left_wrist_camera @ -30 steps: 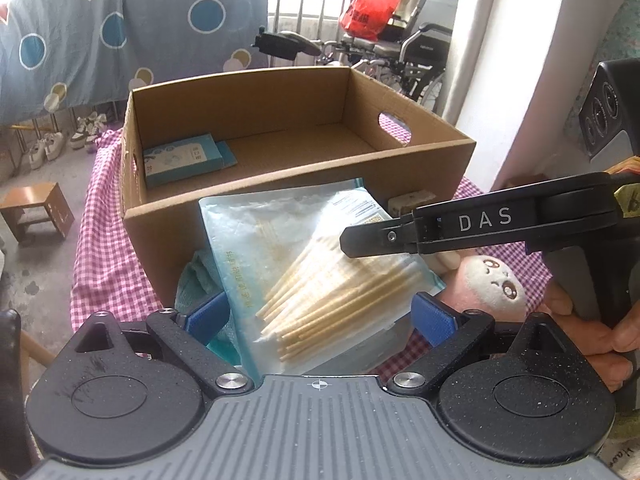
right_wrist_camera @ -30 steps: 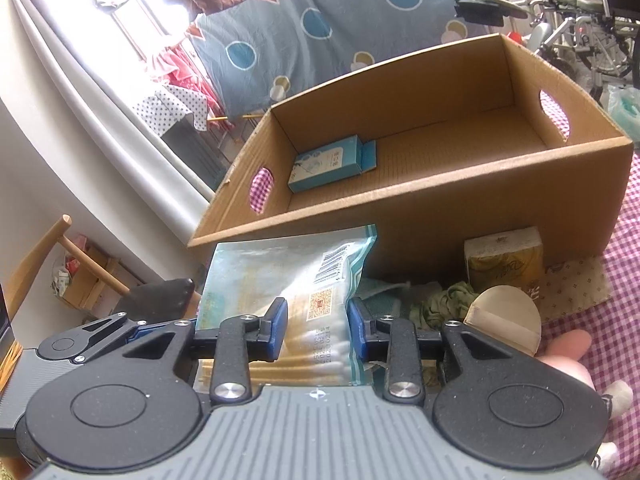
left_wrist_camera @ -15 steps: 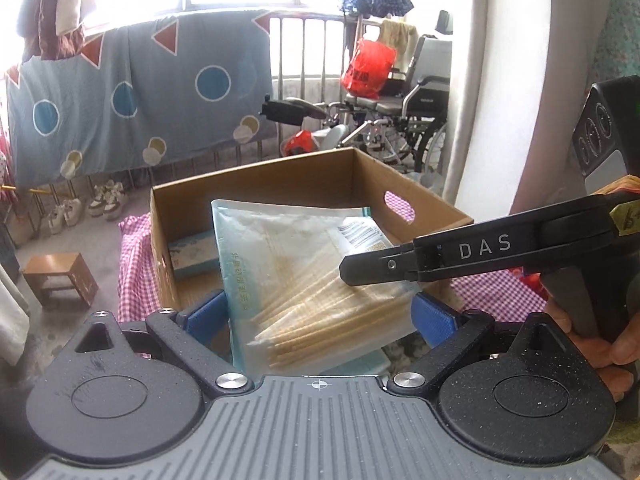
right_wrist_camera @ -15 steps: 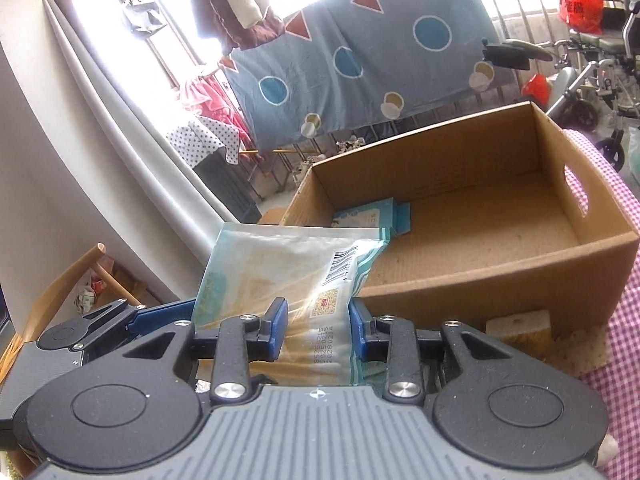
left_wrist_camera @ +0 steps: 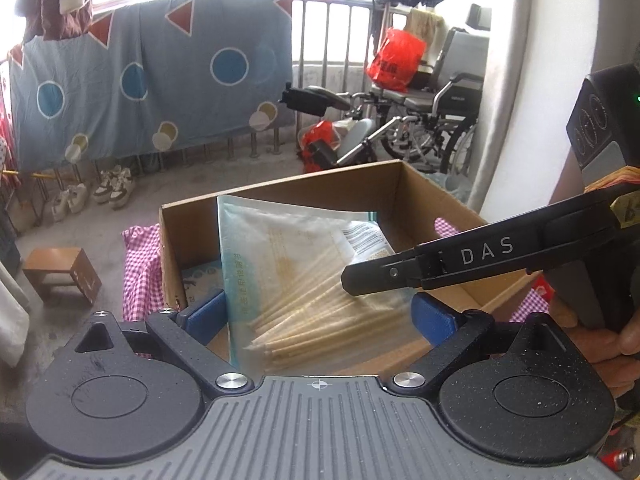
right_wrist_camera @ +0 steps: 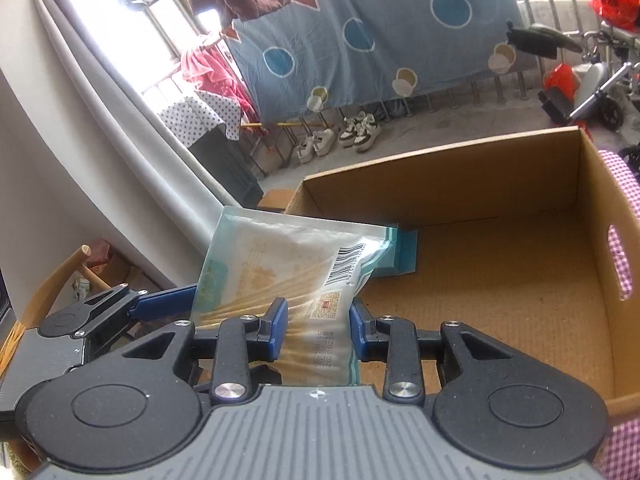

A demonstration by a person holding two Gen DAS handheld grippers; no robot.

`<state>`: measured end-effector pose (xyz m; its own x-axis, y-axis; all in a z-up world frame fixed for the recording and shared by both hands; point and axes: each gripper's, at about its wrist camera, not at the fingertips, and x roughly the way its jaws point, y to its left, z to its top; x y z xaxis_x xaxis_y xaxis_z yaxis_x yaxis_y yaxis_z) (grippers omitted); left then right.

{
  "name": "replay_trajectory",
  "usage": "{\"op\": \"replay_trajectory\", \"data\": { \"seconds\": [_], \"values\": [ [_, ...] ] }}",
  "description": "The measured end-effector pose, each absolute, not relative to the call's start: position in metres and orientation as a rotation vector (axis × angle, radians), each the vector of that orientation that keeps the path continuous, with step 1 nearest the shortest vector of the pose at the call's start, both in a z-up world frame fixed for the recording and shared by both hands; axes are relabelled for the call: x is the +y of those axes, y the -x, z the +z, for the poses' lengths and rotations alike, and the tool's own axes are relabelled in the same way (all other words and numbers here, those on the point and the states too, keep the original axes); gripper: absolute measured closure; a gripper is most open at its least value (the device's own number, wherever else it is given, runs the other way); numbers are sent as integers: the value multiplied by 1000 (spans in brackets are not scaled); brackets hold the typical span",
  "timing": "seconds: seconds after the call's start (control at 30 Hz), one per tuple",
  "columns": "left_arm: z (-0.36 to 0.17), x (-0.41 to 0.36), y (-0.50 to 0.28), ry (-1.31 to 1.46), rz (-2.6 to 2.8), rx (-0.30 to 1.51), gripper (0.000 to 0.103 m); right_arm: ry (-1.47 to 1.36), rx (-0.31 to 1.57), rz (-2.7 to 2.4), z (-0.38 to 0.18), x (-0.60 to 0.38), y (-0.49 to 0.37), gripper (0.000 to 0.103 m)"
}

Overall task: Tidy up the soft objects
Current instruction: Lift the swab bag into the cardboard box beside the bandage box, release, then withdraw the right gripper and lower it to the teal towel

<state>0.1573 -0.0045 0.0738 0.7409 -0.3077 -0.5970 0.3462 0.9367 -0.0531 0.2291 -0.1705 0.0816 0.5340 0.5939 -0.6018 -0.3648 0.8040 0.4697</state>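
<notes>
A clear teal-edged pouch of cotton swabs (left_wrist_camera: 304, 264) hangs above the open cardboard box (left_wrist_camera: 280, 188). My left gripper (left_wrist_camera: 320, 314) stands wide, its blue pads against the pouch's two side edges. In the left wrist view the right gripper's black finger (left_wrist_camera: 400, 276) reaches in from the right and lies over the pouch. My right gripper (right_wrist_camera: 318, 328) is shut on the pouch (right_wrist_camera: 280, 268) near its barcode end. The left gripper's blue finger (right_wrist_camera: 160, 304) touches the pouch's left edge. Below lies the box floor (right_wrist_camera: 500, 272), where a small teal packet (right_wrist_camera: 404, 256) rests.
The box stands on a pink checked cloth (left_wrist_camera: 140, 264). A hand (left_wrist_camera: 600, 348) holds the right gripper's handle. Beyond the table are a low wooden stool (left_wrist_camera: 60, 272), a wheelchair (left_wrist_camera: 440, 120) and a wooden chair (right_wrist_camera: 60, 276) by the white curtain.
Both grippers have risen and moved forward with the pouch. It has gone from the table in front of the box to above the box's inside.
</notes>
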Motion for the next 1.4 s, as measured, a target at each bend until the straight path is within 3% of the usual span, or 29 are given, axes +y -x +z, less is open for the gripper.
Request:
{"op": "replay_trajectory", "data": {
  "seconds": [0.33, 0.77, 0.83, 1.4],
  "values": [
    [35, 3, -220, -136, -274, 816, 1, -298, 1176, 540, 10, -156, -335, 66],
    [65, 63, -152, 54, -268, 723, 1, -166, 1487, 485, -38, -136, -362, 57],
    [65, 68, -146, 73, -268, 722, 1, -130, 1491, 488, -37, -128, -364, 53],
    [40, 93, -137, 175, -264, 767, 1, -127, 1488, 447, -33, -93, -370, 52]
  ]
}}
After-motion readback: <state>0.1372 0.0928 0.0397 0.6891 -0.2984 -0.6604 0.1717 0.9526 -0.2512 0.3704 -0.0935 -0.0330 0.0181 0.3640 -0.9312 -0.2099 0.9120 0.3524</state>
